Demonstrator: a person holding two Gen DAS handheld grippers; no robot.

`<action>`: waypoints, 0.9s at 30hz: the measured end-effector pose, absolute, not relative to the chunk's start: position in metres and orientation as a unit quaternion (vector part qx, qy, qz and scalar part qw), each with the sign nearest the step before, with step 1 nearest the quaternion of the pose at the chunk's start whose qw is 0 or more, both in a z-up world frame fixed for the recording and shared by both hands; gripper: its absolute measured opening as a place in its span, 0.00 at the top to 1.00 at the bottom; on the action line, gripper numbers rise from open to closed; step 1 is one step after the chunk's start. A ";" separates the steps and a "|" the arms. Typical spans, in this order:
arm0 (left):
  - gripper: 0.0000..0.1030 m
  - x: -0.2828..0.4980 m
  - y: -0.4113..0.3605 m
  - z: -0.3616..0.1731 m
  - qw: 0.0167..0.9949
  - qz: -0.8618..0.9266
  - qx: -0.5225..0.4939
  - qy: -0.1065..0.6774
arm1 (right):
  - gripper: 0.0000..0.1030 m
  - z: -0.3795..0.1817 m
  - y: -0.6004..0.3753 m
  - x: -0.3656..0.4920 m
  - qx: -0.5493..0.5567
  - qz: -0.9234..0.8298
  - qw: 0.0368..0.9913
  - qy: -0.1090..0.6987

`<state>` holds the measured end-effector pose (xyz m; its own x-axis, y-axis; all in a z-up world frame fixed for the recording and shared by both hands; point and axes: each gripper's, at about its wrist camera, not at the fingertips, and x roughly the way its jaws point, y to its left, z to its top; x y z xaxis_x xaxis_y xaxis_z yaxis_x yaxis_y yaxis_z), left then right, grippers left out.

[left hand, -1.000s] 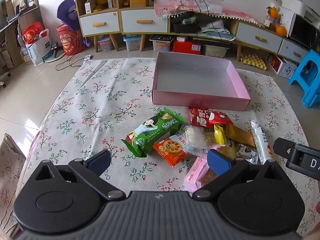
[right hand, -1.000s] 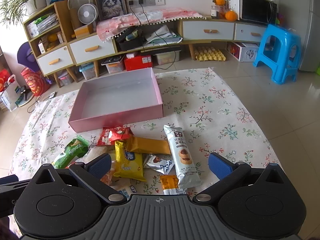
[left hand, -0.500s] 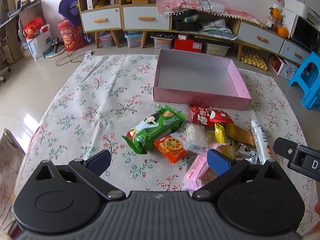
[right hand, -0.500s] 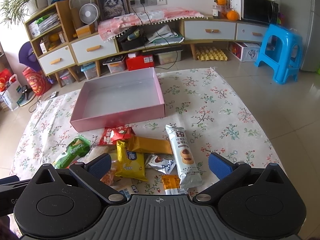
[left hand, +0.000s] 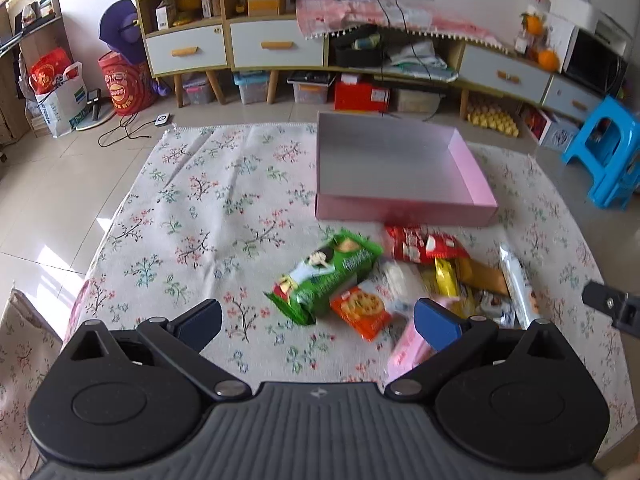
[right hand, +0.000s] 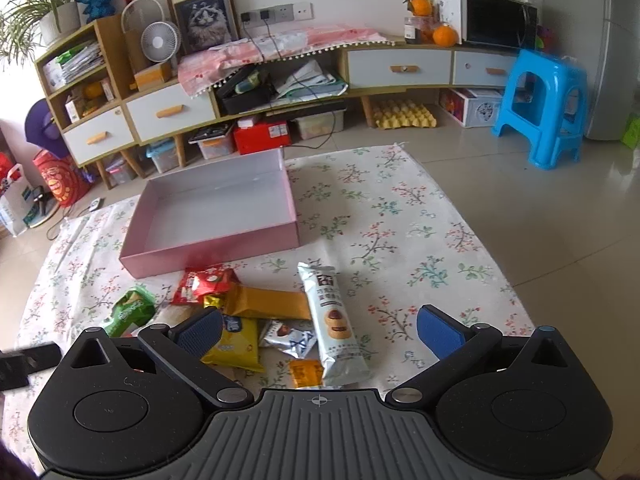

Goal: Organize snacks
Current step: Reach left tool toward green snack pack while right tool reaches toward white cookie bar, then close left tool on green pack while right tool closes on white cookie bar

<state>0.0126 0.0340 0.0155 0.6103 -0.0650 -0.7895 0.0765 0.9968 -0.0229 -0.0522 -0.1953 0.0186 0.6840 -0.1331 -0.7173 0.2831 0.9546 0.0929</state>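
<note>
Snacks [right hand: 256, 316] lie heaped on the floral cloth [left hand: 208, 216], just before the pink box's [left hand: 404, 212] near wall. We see bare cloth left and right. Since earlier frames, both views have drawn nearer. Left gripper [left hand: 316, 320] and right gripper [right hand: 320, 330] gape, holding nothing. Wrappers glossy; box shallow, rectangular.

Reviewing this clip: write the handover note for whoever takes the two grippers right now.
Left gripper: open, holding nothing, above the near edge of the snack pile.
Right gripper: open, holding nothing, over the pile's right side.
Pink box: on the floral cloth beyond the pile, nothing inside.
Snacks all loose on the cloth: green pack, orange cracker pack, red pack, yellow pack, long white bar, others.
Done: nothing boxed. Left: every snack.
</note>
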 end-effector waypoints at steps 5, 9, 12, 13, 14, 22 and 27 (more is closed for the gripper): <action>0.01 0.019 0.044 -0.001 0.892 -0.062 -0.030 0.447 | 0.00 0.013 -0.199 -0.053 0.074 -0.141 0.910 0.383; 0.02 0.029 0.054 -0.016 0.889 -0.072 -0.038 0.451 | 0.00 0.000 -0.208 -0.043 0.068 -0.156 0.904 0.392; 0.02 0.033 0.065 -0.022 0.890 -0.064 -0.051 0.449 | 0.00 -0.011 -0.213 -0.033 0.067 -0.153 0.900 0.402; 0.02 0.035 0.067 -0.024 0.890 -0.065 -0.054 0.449 | 0.00 -0.015 -0.213 -0.028 0.065 -0.150 0.898 0.408; 0.02 0.036 0.069 -0.026 0.889 -0.067 -0.055 0.449 | 0.00 -0.018 -0.214 -0.023 0.057 -0.142 0.897 0.414; 0.02 0.053 0.072 -0.045 0.900 -0.052 -0.044 0.431 | 0.00 -0.048 -0.215 0.006 0.043 -0.089 0.899 0.426; 0.07 0.066 0.063 -0.058 0.894 -0.069 -0.052 0.439 | 0.00 -0.064 -0.212 0.016 0.020 -0.067 0.901 0.428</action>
